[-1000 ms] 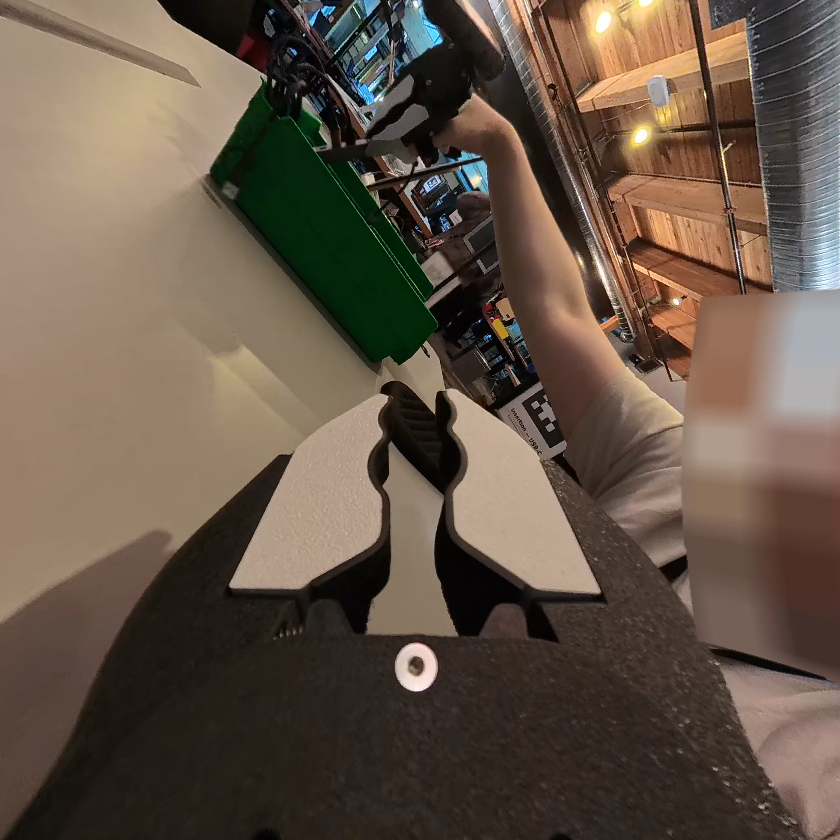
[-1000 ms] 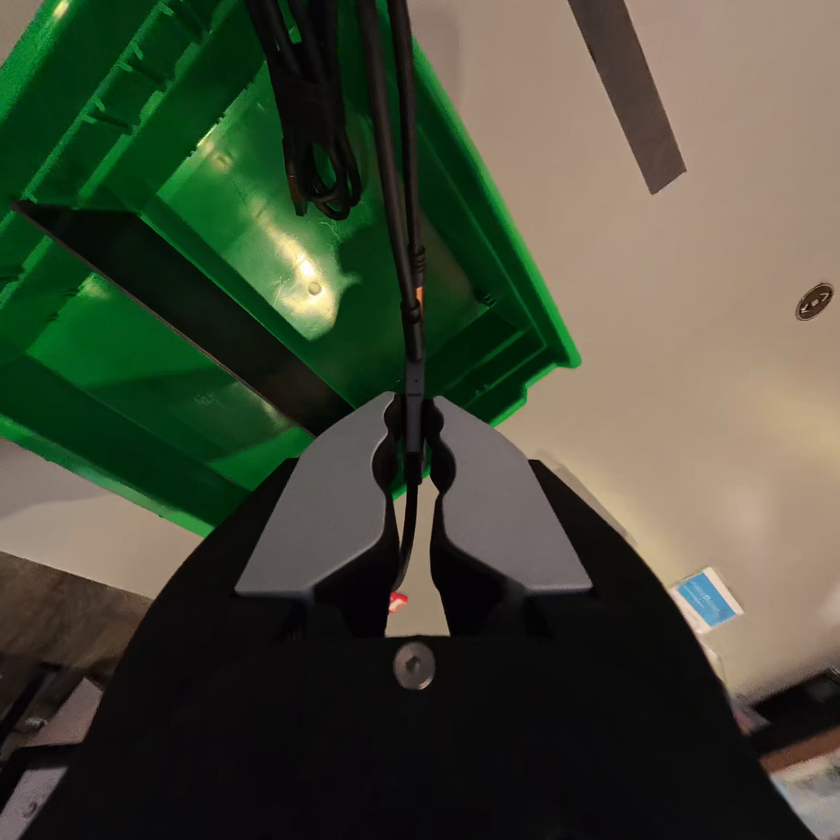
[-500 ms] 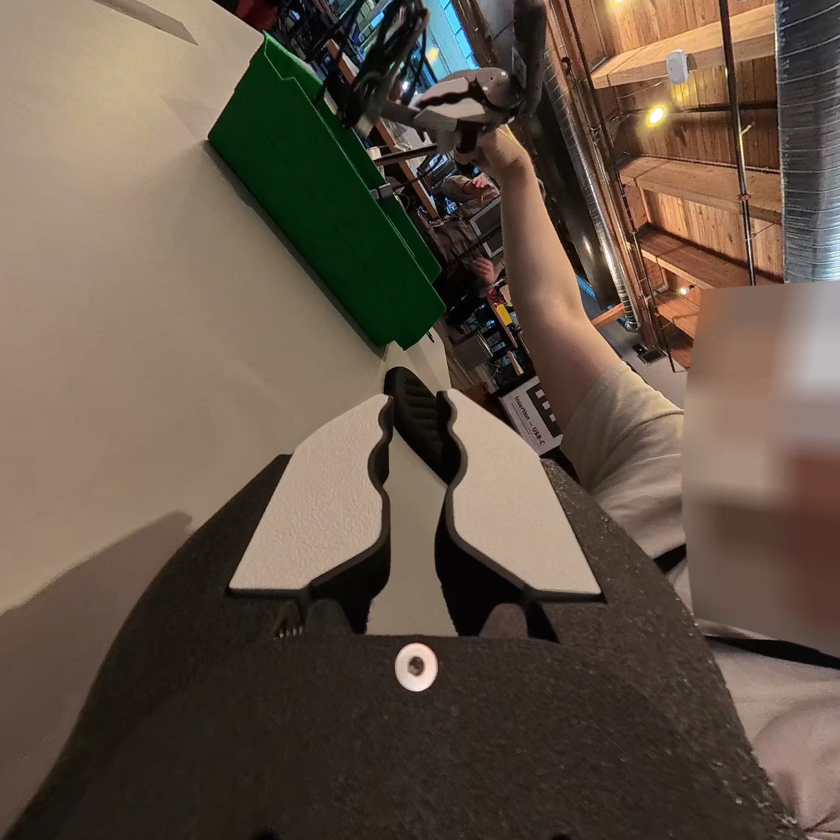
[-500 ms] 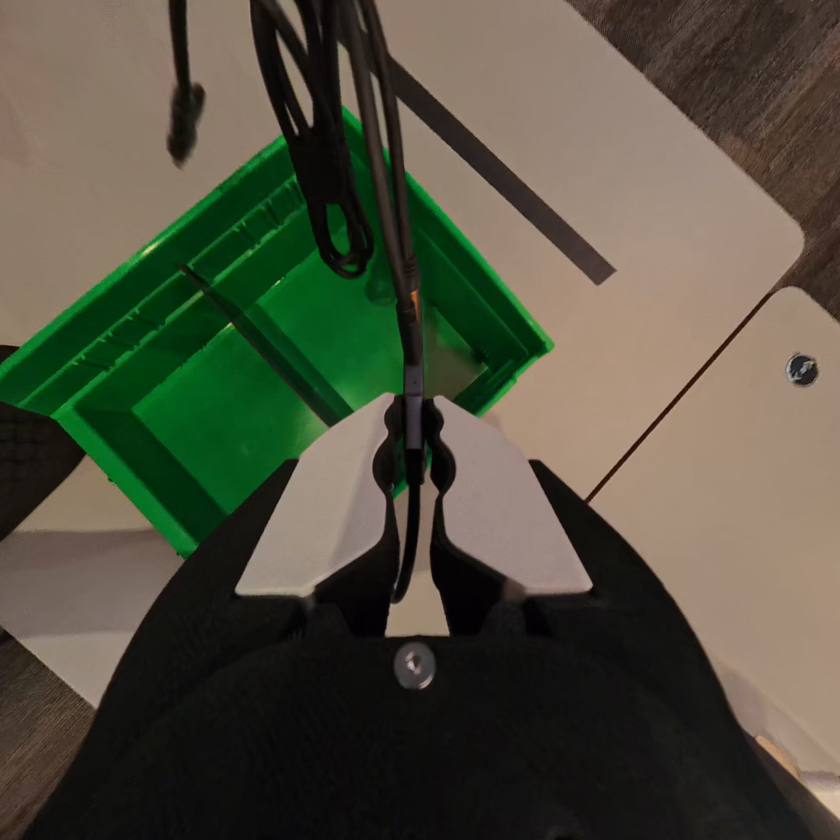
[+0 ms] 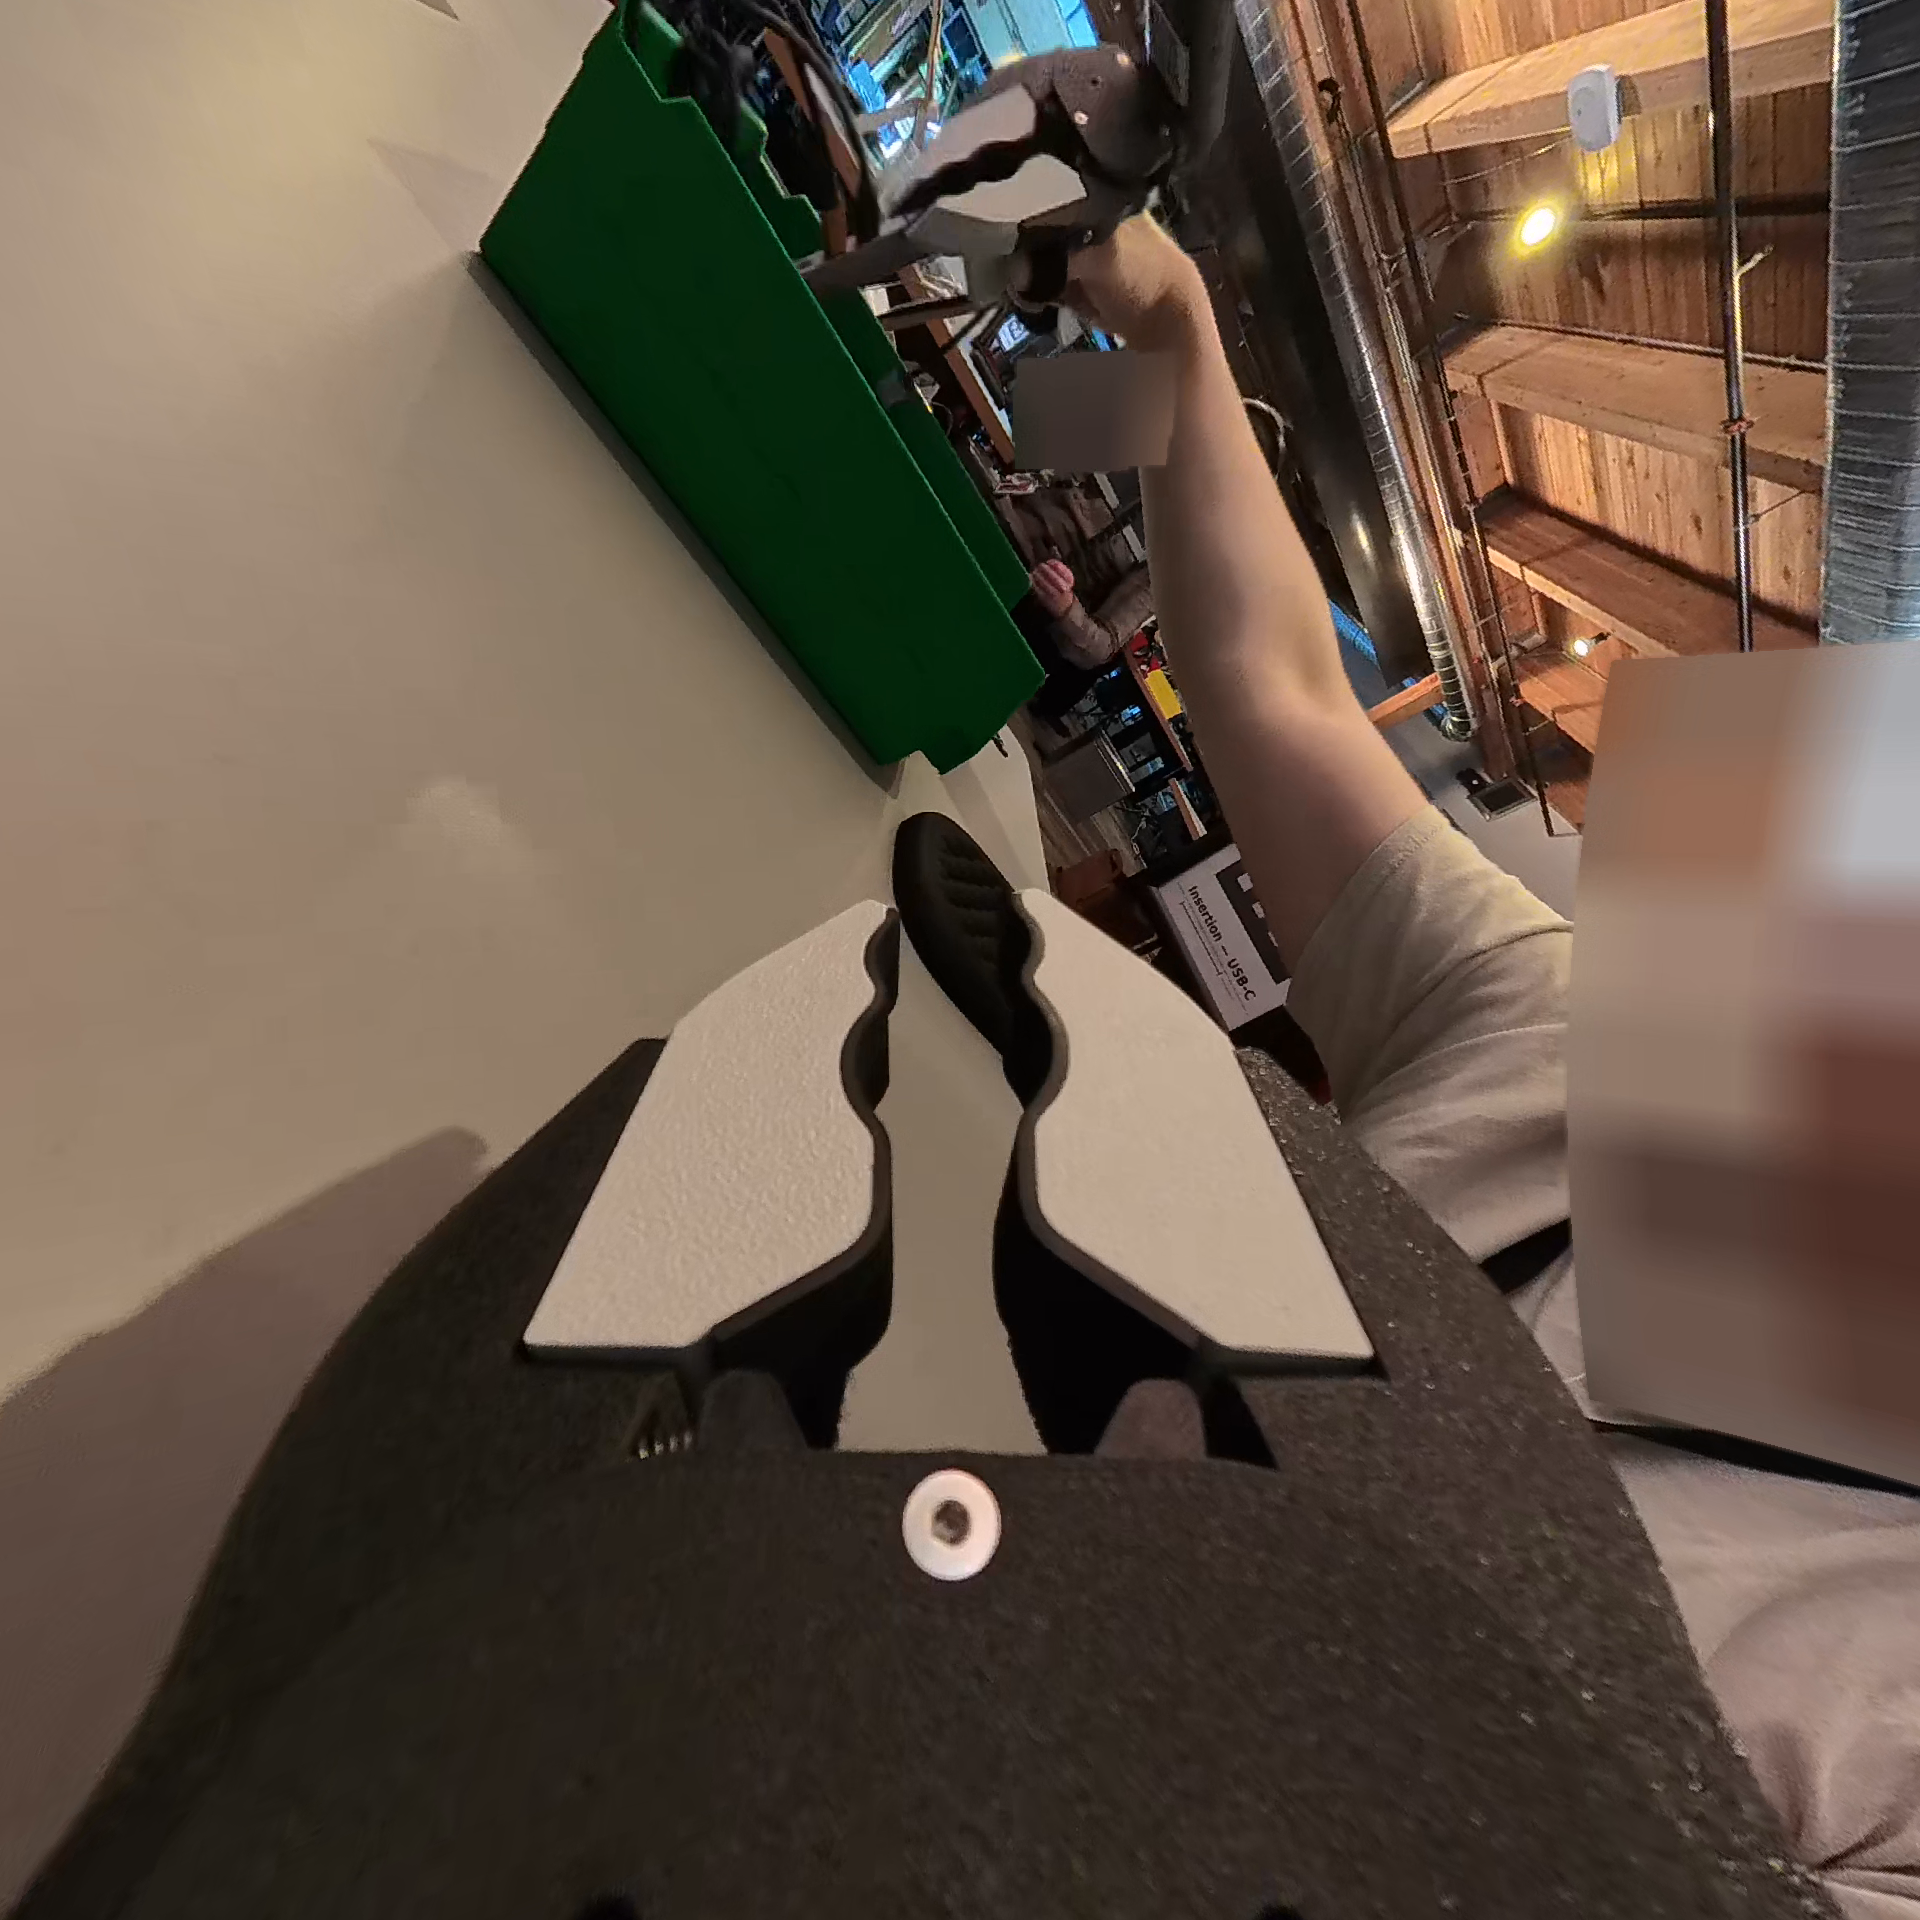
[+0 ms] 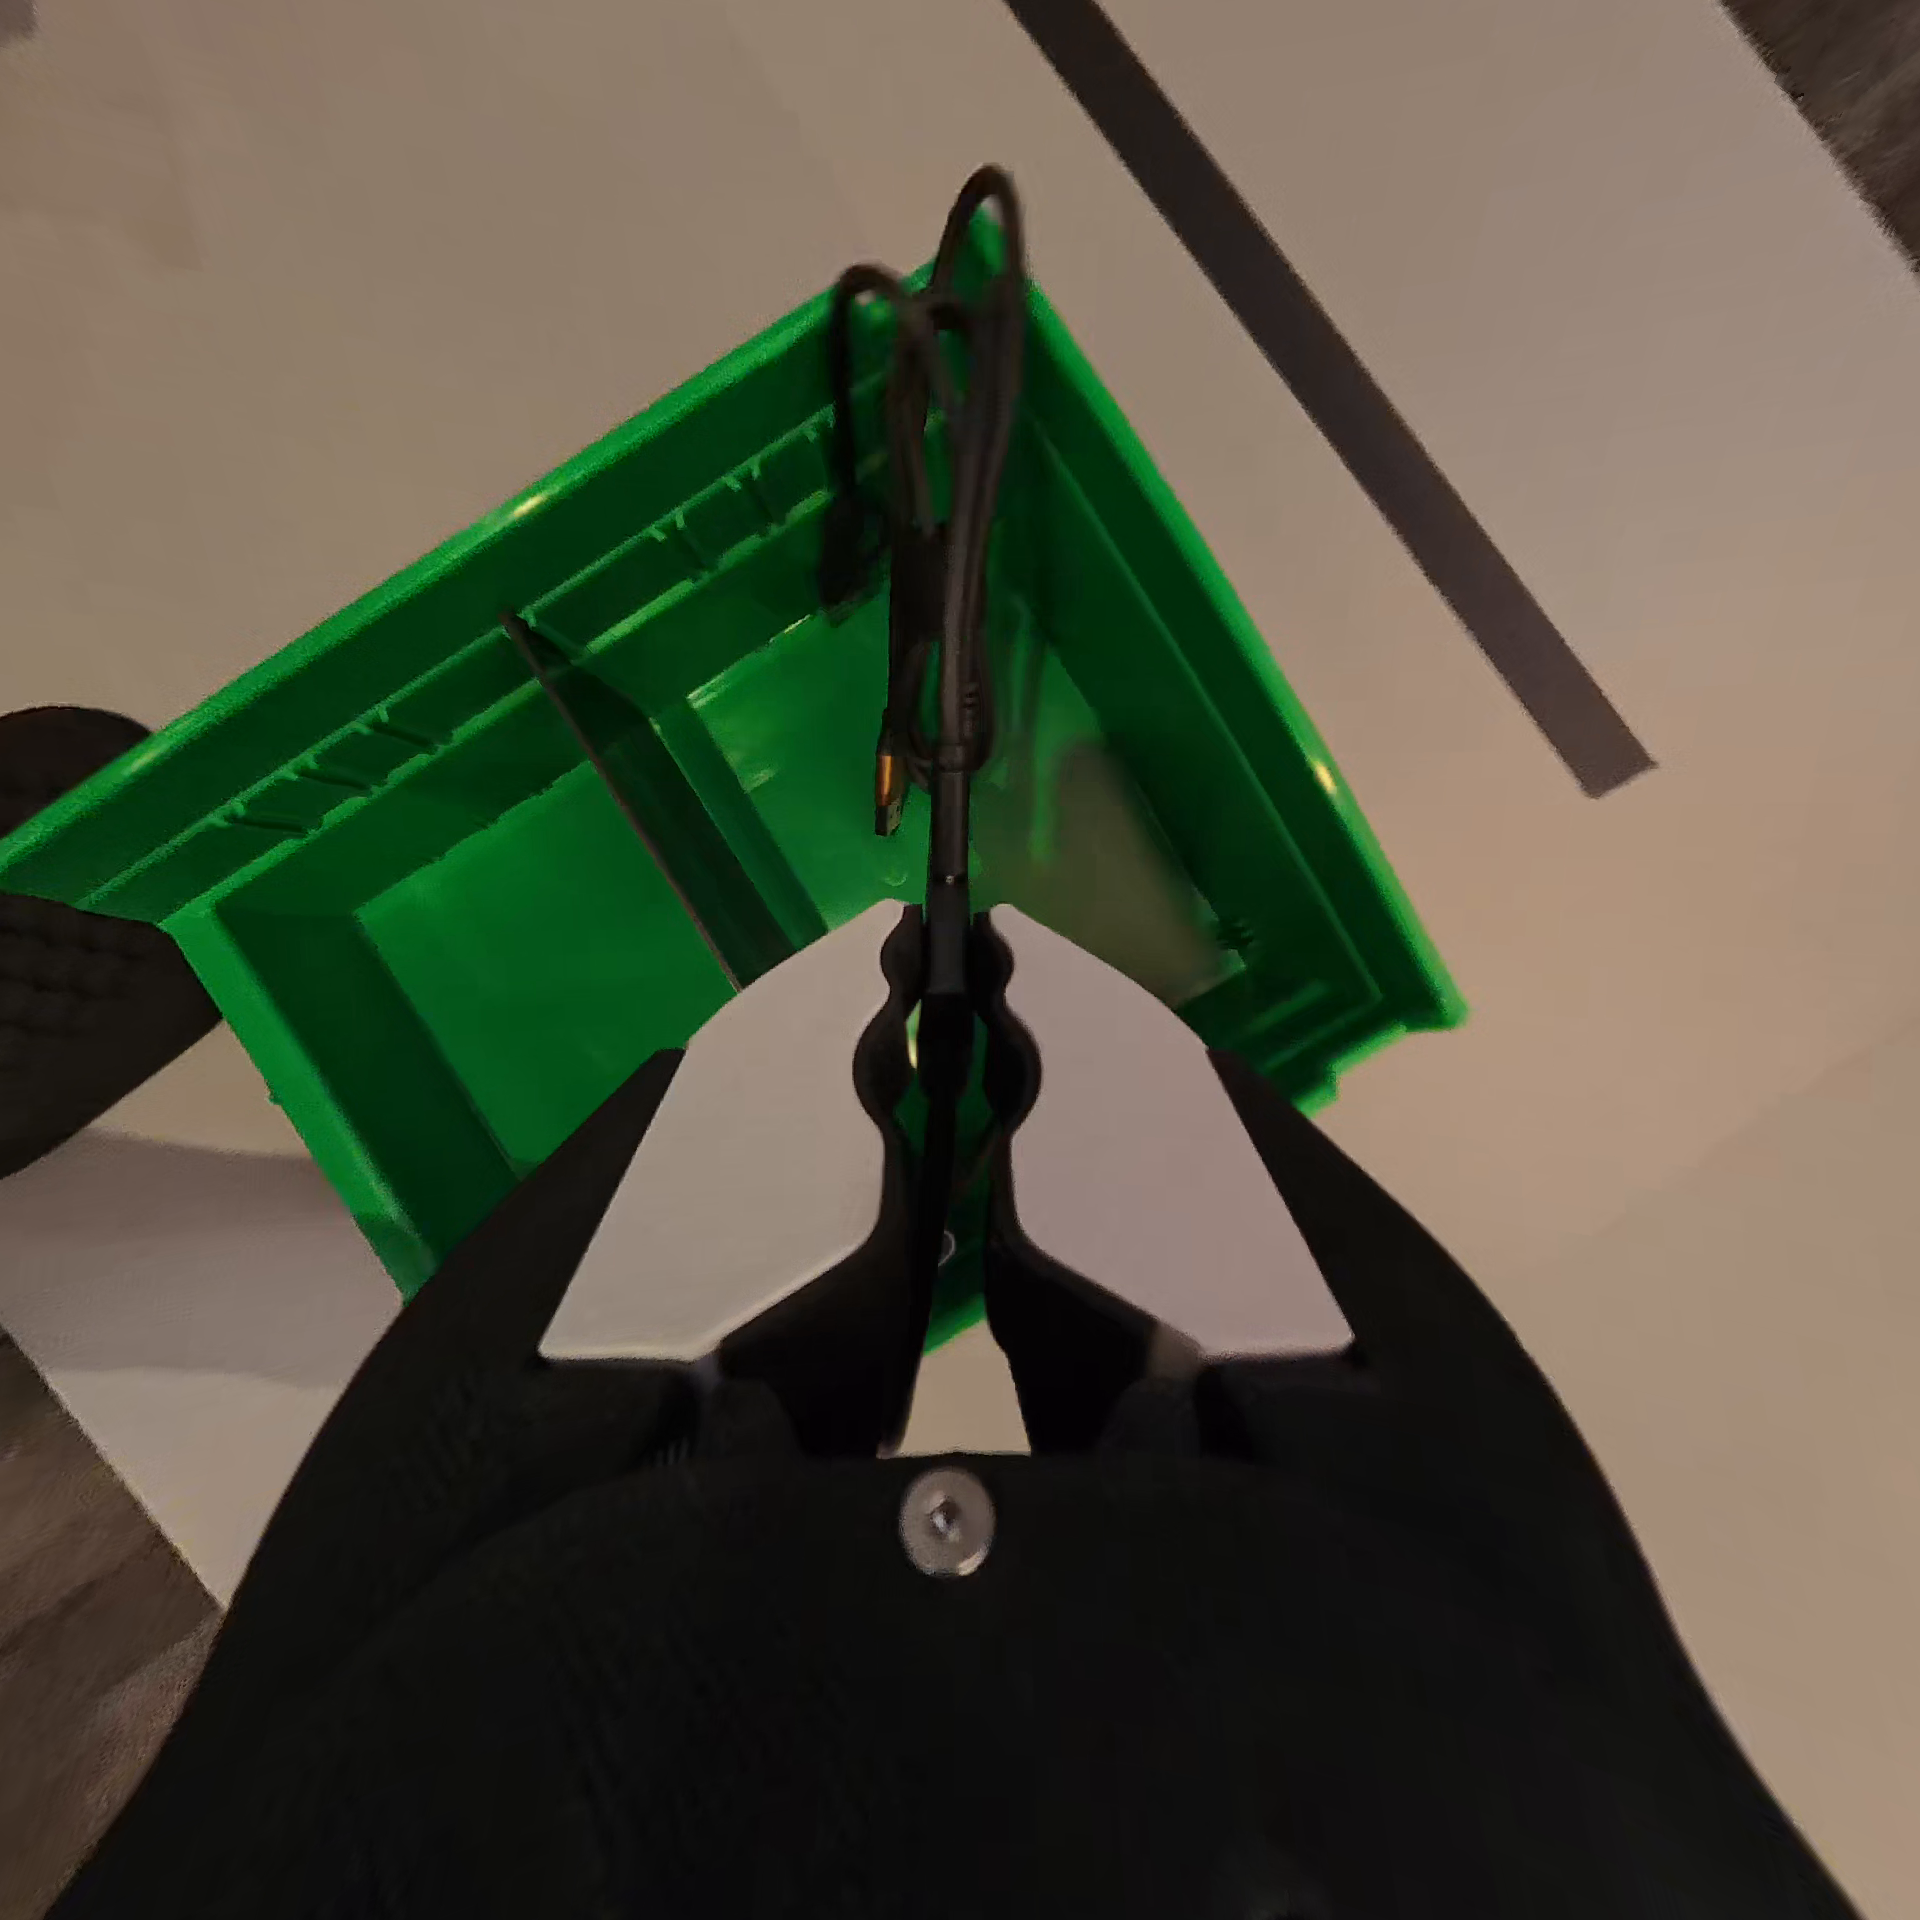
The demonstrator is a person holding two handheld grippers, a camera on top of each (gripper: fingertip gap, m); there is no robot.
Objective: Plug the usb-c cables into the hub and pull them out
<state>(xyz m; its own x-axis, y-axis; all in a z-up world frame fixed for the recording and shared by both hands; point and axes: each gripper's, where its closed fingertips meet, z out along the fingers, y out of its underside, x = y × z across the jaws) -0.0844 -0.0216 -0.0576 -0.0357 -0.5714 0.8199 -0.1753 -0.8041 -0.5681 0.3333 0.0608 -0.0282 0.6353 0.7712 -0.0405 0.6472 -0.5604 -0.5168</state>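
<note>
Left wrist view first: my left claw [image 5: 951, 971] is sitting with its fingers apart and nothing between them, just pale tabletop [image 5: 312, 644] showing through the gap. A dark ribbed thing [image 5: 961, 914] pokes up right past the fingertips, can't tell what it is. Further off there's the green bin [image 5: 748, 416] resting on the tabletop, and above its far end my right claw [image 5: 883, 223] is up in the air with my bare forearm [image 5: 1236, 623] behind it. A dark bundle of cable [image 5: 727, 62] shows at the bin's top edge, kinda blurry.

Right wrist view: my right claw [image 6: 945, 925] is clamped on a black usb-c cable [image 6: 951, 810], pinching it right at the tips. The rest of the cable hangs in loops [image 6: 977, 343] over the green bin [image 6: 499, 914], and a loose plug with an orange bit [image 6: 888, 774] dangles just beside the held strand. The bin has a dark divider [image 6: 644, 800] splitting it in two; the cable is over the right-hand compartment. A dark strip [image 6: 1340, 384] runs across the tabletop [image 6: 1558, 1143] past the bin. No hub visible in either view.
</note>
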